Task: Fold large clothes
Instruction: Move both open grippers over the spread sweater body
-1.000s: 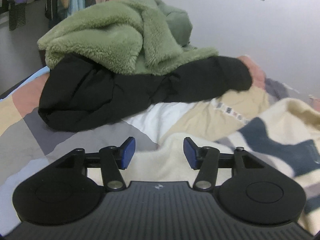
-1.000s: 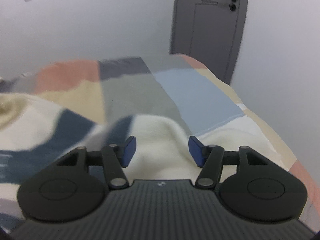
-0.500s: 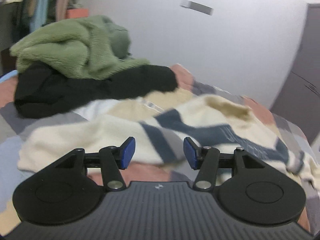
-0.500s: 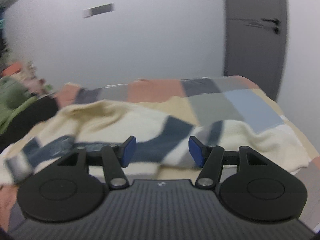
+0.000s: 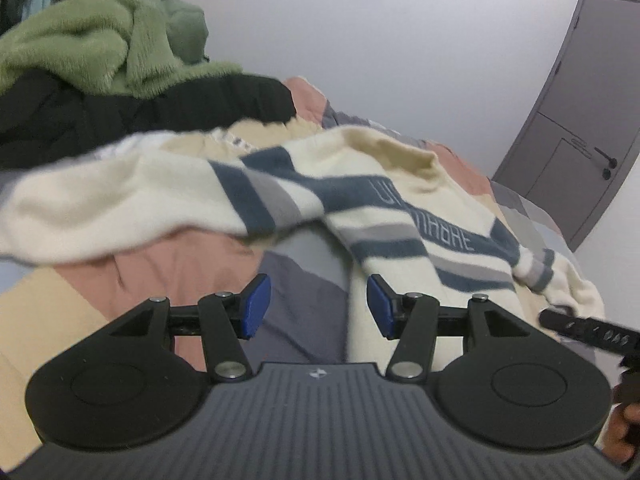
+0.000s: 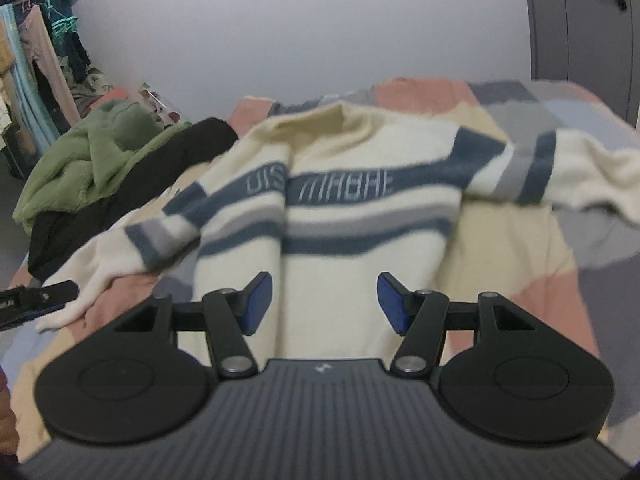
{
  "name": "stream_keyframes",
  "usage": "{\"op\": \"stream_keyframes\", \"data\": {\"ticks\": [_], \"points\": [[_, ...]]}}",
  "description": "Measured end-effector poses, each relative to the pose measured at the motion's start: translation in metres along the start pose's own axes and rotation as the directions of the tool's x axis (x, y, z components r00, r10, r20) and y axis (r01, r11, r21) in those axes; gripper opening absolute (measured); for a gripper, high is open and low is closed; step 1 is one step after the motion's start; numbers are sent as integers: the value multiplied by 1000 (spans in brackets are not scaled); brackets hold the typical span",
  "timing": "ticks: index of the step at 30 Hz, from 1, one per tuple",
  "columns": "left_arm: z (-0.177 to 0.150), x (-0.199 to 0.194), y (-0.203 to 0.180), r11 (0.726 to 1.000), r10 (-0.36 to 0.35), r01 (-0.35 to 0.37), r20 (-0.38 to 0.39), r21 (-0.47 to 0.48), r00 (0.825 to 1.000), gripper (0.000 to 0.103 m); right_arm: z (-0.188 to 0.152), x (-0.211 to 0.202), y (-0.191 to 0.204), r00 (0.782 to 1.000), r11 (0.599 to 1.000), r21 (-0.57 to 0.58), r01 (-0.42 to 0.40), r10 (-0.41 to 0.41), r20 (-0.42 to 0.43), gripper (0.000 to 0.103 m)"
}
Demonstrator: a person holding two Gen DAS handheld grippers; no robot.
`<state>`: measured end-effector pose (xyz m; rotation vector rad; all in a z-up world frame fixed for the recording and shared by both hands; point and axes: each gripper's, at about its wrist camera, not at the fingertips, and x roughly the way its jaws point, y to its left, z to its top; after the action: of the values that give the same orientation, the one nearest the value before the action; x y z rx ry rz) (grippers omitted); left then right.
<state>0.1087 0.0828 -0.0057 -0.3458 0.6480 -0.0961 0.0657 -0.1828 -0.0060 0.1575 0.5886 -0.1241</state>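
Sweater [image 6: 360, 216]: cream with blue and grey stripes, spread front-up on the bed [image 6: 560, 292], sleeves out to both sides.
Left gripper [image 5: 318, 304]: jaws parted, empty, above the sweater's lower edge.
Right gripper [image 6: 324, 302]: jaws parted, empty, over the sweater's body.
Pile: green fleece [image 5: 92, 48] on black garment [image 5: 120, 120], beside the sweater.

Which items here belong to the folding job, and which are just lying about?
Job: cream striped sweater, left gripper, right gripper, both open and empty.

Lying about: green fleece, black garment, patchwork bedcover, grey door.
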Motion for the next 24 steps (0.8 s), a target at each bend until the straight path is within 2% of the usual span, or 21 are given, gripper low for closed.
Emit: {"op": "stream_keyframes", "data": {"ticks": [2, 4, 8, 13, 17, 19, 21, 22, 24], "points": [[-3, 3, 1, 1000, -11, 11, -20, -16, 1000, 59, -10, 2, -3, 1000, 1000, 26, -8, 9, -16, 75], [-6, 8, 1, 1000, -12, 11, -38, -14, 999, 59, -20, 7, -7, 999, 999, 53, -5, 7, -33, 82], [-2, 19, 7, 1000, -3, 2, -59, -31, 998, 59, -33, 17, -28, 997, 988, 152, 3, 9, -81, 82], [-1, 36, 13, 998, -1, -5, -102, -66, 995, 59, -46, 20, -50, 995, 962, 272, 24, 3, -100, 82], [-6, 48, 7, 999, -9, 1, -136, -54, 991, 59, -48, 23, -64, 994, 947, 309, 88, -61, -96, 82], [-8, 53, 3, 999, -20, 13, -148, -51, 989, 59, -50, 30, -71, 992, 935, 347, 78, -40, -118, 83], [-10, 59, 0, 997, -50, 41, -159, -61, 986, 59, -54, 36, -73, 990, 926, 377, 29, 26, -139, 83], [-13, 62, -1, 996, -68, 57, -166, -72, 984, 59, -55, 38, -70, 988, 929, 370, 14, 43, -145, 79], [-17, 68, -2, 989, -120, 102, -185, -105, 975, 59, -56, 41, -64, 987, 940, 341, 20, 37, -159, 55]]}}
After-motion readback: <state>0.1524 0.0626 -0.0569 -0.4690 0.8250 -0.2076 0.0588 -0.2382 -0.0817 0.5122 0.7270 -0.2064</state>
